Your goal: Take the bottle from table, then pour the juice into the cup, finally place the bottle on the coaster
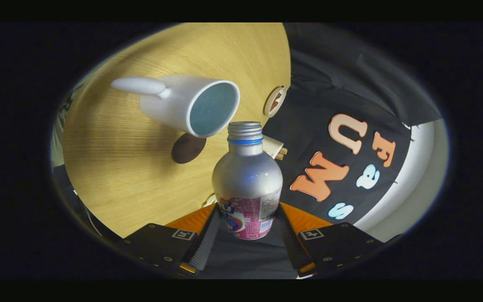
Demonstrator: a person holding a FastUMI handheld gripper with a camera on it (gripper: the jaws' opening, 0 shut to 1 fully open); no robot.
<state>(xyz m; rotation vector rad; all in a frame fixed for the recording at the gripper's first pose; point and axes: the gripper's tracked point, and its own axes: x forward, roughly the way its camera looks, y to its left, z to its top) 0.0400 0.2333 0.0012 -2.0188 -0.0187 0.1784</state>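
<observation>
My gripper (247,212) is shut on a silver bottle (246,176) with a pink label, both fingers pressing on its lower body. The bottle has no cap, and a blue ring circles its neck. The whole view is rolled, so the bottle is tipped over the round wooden table (115,176). Its open mouth lies right beside the rim of a white cup (174,102) with a pale blue inside and a long handle. No liquid can be seen leaving the mouth. A dark brown round coaster (188,148) lies on the table just by the cup, beyond the fingers.
A small round wooden disc (275,102) with a red mark sits near the table's edge, past the cup. A pale boxy object (276,149) pokes out behind the bottle's neck. The booth's black cloth wall hangs beyond the table edge.
</observation>
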